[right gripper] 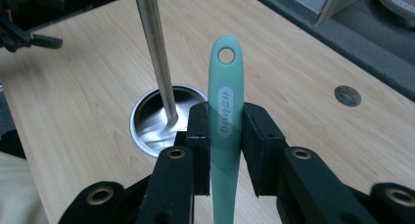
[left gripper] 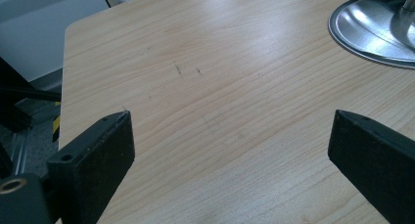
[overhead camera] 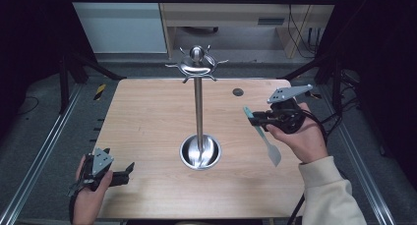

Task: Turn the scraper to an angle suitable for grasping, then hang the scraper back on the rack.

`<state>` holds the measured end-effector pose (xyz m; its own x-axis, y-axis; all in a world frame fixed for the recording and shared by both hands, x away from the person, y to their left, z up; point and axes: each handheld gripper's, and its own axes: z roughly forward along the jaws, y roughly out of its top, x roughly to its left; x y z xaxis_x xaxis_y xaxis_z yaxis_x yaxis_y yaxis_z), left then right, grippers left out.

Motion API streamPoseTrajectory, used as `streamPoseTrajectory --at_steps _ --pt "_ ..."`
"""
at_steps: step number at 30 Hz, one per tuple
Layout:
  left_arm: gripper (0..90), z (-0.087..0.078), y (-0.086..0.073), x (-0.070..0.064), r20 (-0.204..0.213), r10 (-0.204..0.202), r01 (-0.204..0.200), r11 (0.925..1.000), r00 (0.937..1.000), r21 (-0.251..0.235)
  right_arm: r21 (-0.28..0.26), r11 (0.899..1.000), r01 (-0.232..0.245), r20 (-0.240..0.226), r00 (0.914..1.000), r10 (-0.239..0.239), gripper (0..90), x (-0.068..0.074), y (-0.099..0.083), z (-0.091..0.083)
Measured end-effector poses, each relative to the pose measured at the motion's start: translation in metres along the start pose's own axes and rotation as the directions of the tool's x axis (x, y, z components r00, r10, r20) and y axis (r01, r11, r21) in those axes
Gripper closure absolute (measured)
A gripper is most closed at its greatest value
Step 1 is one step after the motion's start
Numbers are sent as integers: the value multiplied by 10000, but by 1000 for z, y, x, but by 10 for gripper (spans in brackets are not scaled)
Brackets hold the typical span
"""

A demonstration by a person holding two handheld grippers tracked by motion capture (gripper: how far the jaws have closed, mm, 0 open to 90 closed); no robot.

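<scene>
Pale wooden table (overhead camera: 147, 117) bears a steel stand (overhead camera: 198, 107); grey floor (overhead camera: 44, 112) around.

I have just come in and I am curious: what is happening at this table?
A person works with two hand-held grippers. The right gripper is shut on the handle of a teal spatula, held above the wooden table beside a steel utensil stand. The left gripper is open, low over the table's near left corner.

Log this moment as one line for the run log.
right gripper: shut on teal spatula, held above table | left gripper: open | steel hook stand: hooks bare
</scene>
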<state>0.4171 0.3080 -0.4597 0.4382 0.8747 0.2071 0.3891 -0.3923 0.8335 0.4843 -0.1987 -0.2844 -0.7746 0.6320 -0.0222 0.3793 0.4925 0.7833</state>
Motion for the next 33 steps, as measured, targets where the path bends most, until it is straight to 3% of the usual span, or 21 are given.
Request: streamPoseTrajectory --at_steps 12,22,33 --pt "31 0 0 1 -1 -12 12 10000 10000 -20 -1107 9939 -7 70 10000 15 744 7 16 -12" --pt "31 0 0 0 -7 13 -13 10000 10000 -33 -2227 9745 -269 62 9996 290 744 12 25 -21" --pt "30 0 1 0 -19 63 -63 10000 10000 -33 -2759 9606 -326 154 9991 384 744 16 36 -27"
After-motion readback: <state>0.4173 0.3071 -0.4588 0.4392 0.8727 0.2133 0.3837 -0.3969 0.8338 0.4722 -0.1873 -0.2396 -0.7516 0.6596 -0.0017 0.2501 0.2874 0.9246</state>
